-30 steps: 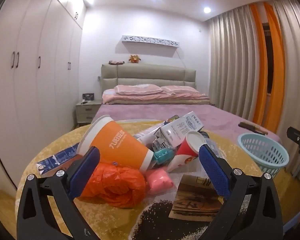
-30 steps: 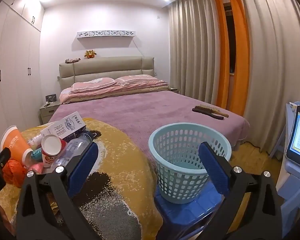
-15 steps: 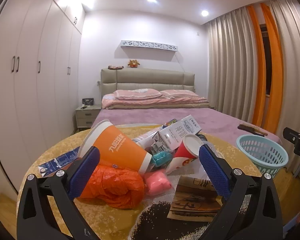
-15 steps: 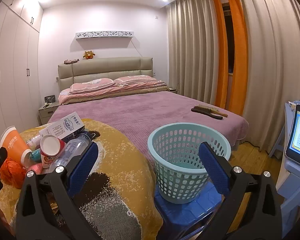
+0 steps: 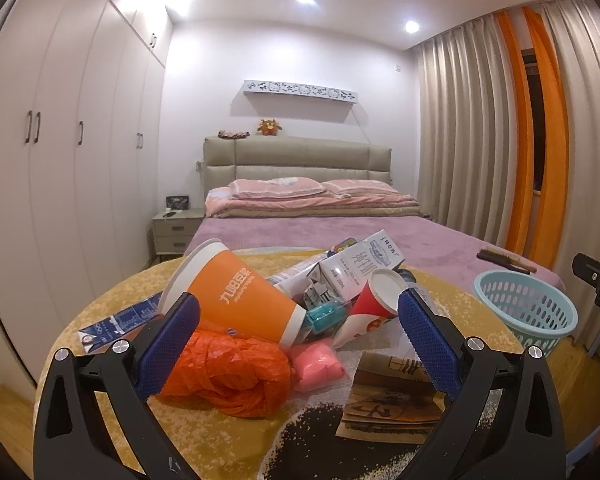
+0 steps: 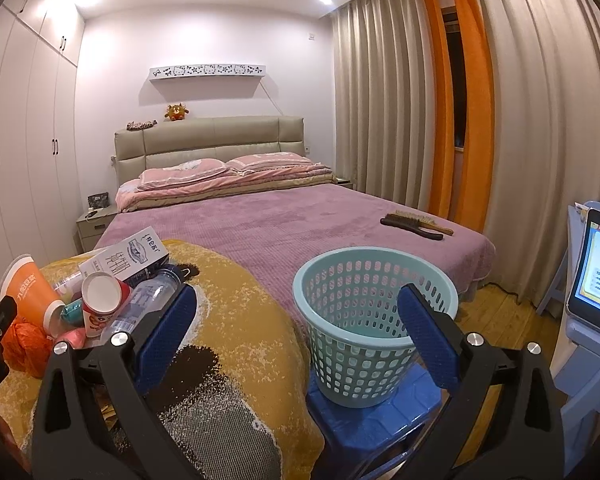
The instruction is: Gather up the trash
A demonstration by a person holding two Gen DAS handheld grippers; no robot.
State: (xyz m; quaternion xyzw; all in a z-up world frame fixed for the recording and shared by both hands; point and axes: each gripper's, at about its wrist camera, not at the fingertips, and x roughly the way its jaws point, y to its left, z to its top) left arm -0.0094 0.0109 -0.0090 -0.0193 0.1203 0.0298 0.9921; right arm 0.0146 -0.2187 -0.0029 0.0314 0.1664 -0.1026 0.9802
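Bedroom with a purple-covered bed (image 6: 300, 220) beyond a round table under a yellow patterned cloth (image 5: 228, 432). Trash sits heaped on it: a large orange paper cup (image 5: 240, 300), a crumpled orange plastic bag (image 5: 228, 372), a white carton (image 5: 360, 272). Right of the table, a pale green perforated plastic basket (image 6: 364, 344) stands on a blue stool (image 6: 380, 428). The left gripper (image 5: 298, 348) and right gripper (image 6: 298, 336) both hang with jaws wide and empty.

Both tools look alike. The left gripper (image 5: 298, 334) has two black angular arms that widen toward the camera, each tipped with a blue pad (image 5: 428, 342) of fine dimpled texture. A pair of round silver screws (image 5: 502, 347) sits on each arm. The right gripper (image 6: 298, 334) shows the same black frame, blue pads (image 6: 166, 338) and silver screws (image 6: 88, 342). A small pale mark low on the left frame may be a scratch.
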